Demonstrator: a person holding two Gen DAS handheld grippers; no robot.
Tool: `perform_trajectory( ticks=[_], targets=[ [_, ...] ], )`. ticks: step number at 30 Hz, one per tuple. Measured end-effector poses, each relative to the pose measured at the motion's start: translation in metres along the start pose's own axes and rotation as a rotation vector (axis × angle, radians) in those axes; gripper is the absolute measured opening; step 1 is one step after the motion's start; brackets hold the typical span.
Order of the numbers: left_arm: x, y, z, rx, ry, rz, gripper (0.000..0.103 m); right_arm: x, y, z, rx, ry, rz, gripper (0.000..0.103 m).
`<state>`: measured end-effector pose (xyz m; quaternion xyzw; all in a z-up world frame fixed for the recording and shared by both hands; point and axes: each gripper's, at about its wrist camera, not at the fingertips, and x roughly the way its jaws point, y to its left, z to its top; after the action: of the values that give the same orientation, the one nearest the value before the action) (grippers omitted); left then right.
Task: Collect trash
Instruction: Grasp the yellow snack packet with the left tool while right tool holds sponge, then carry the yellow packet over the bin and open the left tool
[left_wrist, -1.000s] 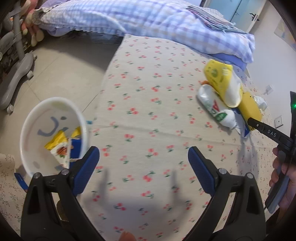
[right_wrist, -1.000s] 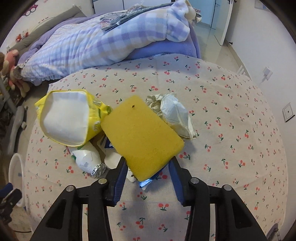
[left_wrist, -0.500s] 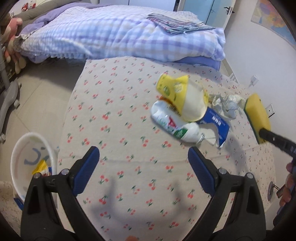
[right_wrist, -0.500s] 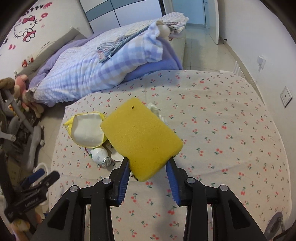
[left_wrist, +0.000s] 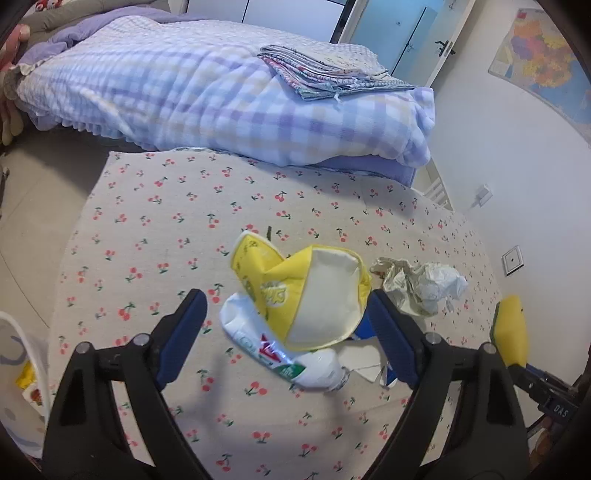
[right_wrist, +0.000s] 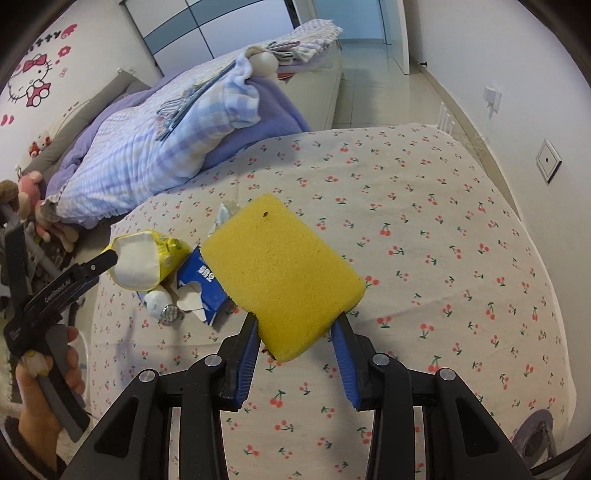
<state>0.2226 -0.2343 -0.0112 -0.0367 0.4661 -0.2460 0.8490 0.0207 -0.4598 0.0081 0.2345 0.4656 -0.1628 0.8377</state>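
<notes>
A pile of trash lies on the cherry-print table: a yellow snack bag, a white crushed bottle, a blue carton and crumpled paper. My left gripper is open, its jaws on either side of the yellow bag and bottle. My right gripper is shut on a yellow sponge and holds it above the table, right of the pile. The sponge also shows in the left wrist view.
A white trash bin with wrappers in it stands on the floor at the table's left. A bed with a checked blanket and folded cloths lies behind the table. A wall is at the right.
My left gripper has swung from the bin toward the pile and now frames the yellow bag. My right gripper has lifted the sponge up and back from the pile.
</notes>
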Motion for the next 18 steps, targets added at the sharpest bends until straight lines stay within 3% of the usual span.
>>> perform_trajectory(
  ticks=[1,4,5,12,18],
  targets=[
    [0.003,0.001,0.000,-0.009,0.000,-0.007,0.081,0.000,-0.002,0.000,0.006,0.002,0.002,0.040],
    [0.012,0.005,-0.001,-0.056,0.013,-0.032,0.059,0.001,-0.006,0.001,0.010,0.010,0.009,0.040],
    [0.014,0.007,-0.002,-0.074,0.019,-0.044,0.044,0.002,-0.006,0.001,0.008,0.011,0.010,0.040],
    [0.002,0.009,-0.003,-0.059,-0.011,-0.090,0.033,-0.001,-0.007,0.000,0.005,0.007,0.003,0.040],
    [-0.028,0.009,-0.007,-0.040,-0.047,-0.119,0.032,-0.004,-0.002,0.000,-0.002,-0.002,0.007,0.040]
  ],
)
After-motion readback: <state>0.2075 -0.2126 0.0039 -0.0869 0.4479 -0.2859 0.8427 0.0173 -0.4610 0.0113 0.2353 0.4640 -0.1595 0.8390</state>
